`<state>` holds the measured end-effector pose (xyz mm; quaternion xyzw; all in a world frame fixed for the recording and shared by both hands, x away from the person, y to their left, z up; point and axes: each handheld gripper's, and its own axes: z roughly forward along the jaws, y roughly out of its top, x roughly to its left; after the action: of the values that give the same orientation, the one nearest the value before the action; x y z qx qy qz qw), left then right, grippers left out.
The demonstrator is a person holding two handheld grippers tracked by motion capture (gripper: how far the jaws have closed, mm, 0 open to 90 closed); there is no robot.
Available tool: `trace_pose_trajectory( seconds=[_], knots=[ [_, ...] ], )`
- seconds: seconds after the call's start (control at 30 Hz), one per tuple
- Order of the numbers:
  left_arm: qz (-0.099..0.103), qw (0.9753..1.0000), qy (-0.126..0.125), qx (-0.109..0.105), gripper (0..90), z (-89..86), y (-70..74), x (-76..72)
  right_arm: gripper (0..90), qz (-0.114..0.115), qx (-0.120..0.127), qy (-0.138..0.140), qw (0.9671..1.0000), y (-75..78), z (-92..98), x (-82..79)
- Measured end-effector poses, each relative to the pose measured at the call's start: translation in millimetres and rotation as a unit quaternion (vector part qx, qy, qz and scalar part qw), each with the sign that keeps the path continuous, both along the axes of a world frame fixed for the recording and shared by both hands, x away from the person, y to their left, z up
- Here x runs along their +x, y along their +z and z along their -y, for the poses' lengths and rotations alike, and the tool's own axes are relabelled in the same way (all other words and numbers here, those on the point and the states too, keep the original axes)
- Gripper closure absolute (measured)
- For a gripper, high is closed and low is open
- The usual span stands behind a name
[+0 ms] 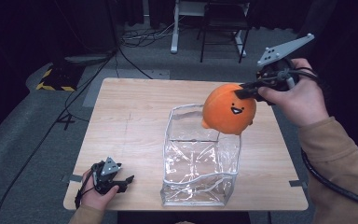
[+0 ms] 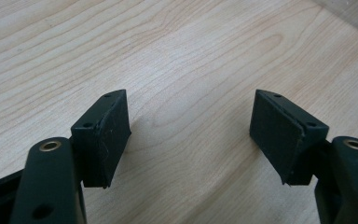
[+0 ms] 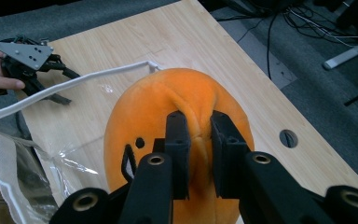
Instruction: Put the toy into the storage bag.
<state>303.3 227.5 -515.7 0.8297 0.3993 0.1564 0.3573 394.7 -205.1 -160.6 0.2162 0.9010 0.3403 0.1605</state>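
Observation:
An orange round plush toy (image 1: 229, 115) with a small black face hangs above the far right rim of a clear plastic bag (image 1: 200, 158) that stands open on the wooden table (image 1: 130, 126). My right gripper (image 1: 248, 89) is shut on a fold of the plush toy (image 3: 177, 121), its jaws pinching the fabric at the top. Near the table's front left corner my left gripper (image 1: 123, 179) rests low, open, with nothing between its pads (image 2: 105, 135) and bare wood under them. In the right gripper view the left gripper (image 3: 56, 86) lies beyond the bag's white rim (image 3: 74, 81).
The table's front edge runs just under the left hand. Cables (image 1: 65, 112) cross the grey floor to the left, and a desk frame and chair legs (image 1: 214, 32) stand behind the table. A round hole (image 3: 288, 138) sits in the tabletop near its edge.

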Motion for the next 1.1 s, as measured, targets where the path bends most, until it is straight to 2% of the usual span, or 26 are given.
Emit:
trace_pose_trajectory(
  seconds=[0.23,0.4,0.73,1.1],
  knots=[
    [0.0,1.0,0.0,0.001,29.0,0.1,0.1,0.2,78.9,-0.008,0.006,0.018,0.9998,-9.4,-23.5,9.2],
    [0.0,1.0,-0.001,0.001,29.0,0.1,0.2,0.2,79.0,-0.019,0.001,0.032,0.9993,-21.5,-40.6,16.1],
    [-0.001,1.0,-0.001,0.001,29.0,0.0,0.3,0.2,78.9,-0.047,-0.023,0.048,0.9974,-52.3,-69.6,29.6],
    [0.001,1.0,0.0,0.001,29.1,0.2,0.1,0.2,78.9,-0.067,-0.04,0.062,0.995,-81.3,-89.4,36.0]
  ],
)
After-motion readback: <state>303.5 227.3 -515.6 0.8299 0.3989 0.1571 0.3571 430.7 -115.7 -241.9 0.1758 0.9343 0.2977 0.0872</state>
